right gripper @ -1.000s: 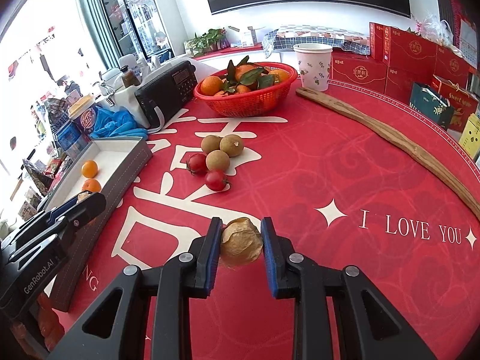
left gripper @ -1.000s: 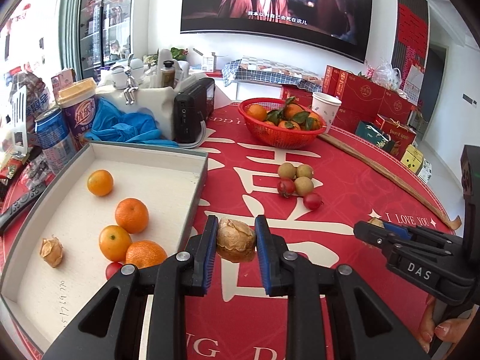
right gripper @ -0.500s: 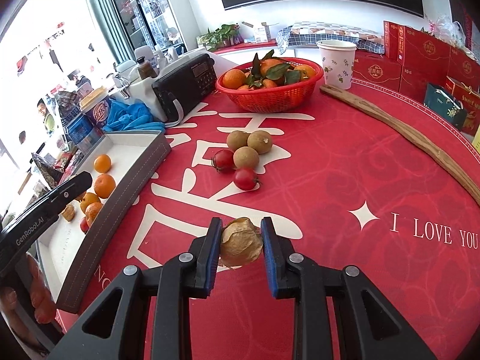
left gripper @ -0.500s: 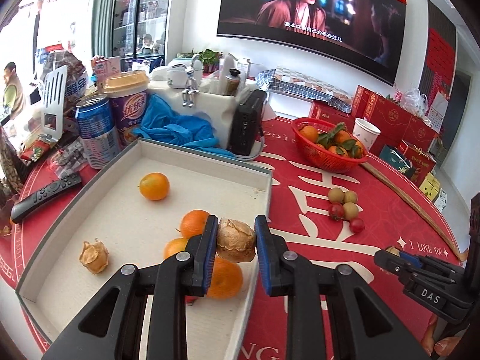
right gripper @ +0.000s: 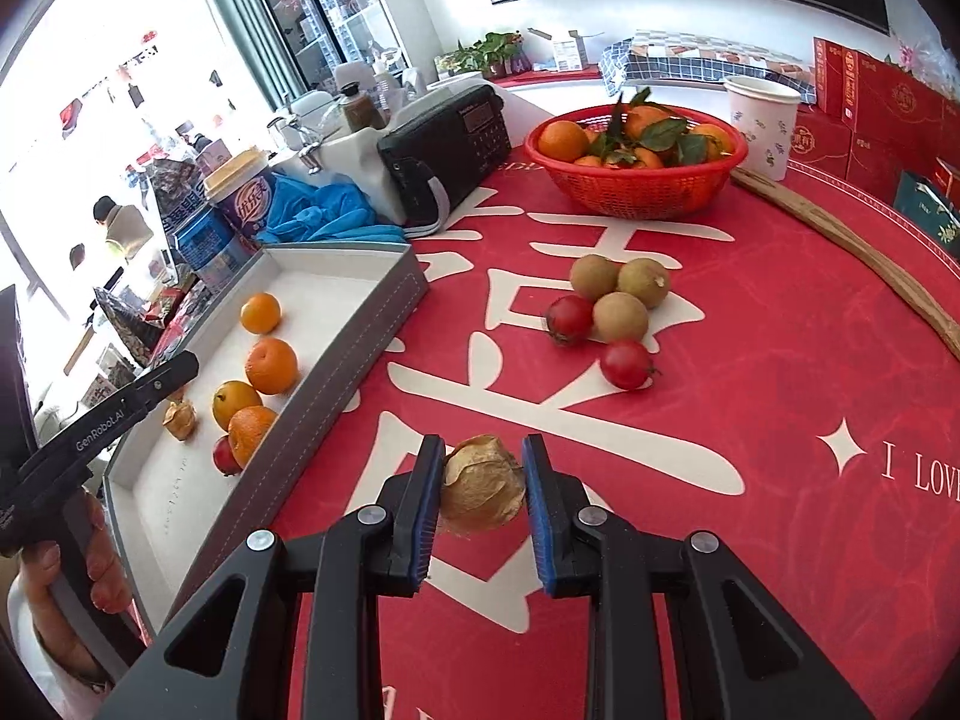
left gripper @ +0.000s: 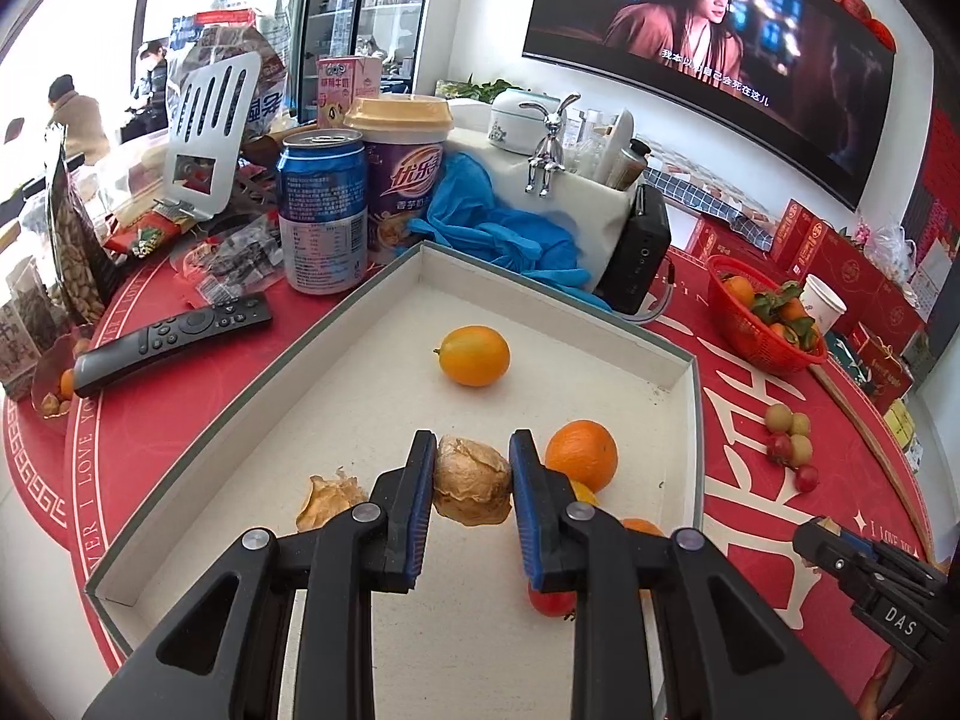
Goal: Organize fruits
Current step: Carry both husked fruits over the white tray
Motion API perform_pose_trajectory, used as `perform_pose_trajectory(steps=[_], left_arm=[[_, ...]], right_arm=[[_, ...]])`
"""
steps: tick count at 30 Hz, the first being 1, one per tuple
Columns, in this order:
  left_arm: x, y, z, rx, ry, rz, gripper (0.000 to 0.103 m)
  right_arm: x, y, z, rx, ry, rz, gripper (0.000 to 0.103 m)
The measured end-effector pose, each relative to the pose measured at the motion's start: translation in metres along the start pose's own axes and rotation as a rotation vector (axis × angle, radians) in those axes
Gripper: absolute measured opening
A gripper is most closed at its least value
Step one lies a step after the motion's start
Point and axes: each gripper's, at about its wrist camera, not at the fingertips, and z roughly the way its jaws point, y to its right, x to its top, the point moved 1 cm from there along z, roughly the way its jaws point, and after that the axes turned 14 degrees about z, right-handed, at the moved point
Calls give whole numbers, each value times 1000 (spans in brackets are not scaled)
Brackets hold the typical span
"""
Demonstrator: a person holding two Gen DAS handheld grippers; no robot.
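My left gripper is shut on a papery brown husk fruit and holds it above the white tray. The tray holds another husk fruit, a kumquat, an orange and a red tomato partly hidden by my fingers. My right gripper is shut on a second husk fruit above the red tablecloth, right of the tray. Three brown longans and two cherry tomatoes lie on the cloth further ahead.
A red basket of oranges stands at the back with a paper cup. A black radio, blue gloves, a can, a drink cup and a remote crowd the tray's far side. A wooden stick lies right.
My left gripper has swung left with its husk fruit, from over the tablecloth to over the tray. My right gripper has edged forward towards the tray with its husk fruit.
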Motion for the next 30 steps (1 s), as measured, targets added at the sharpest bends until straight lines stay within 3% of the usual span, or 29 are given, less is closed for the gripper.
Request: perform_pose_trajectory(steps=[15, 30], left_arm=[[0, -11, 7, 10, -46, 3, 27], [-1, -11, 11, 1, -69, 13, 27]], right_arm=[[16, -89, 28, 64, -36, -123, 27], [23, -114, 47, 57, -42, -139, 27]])
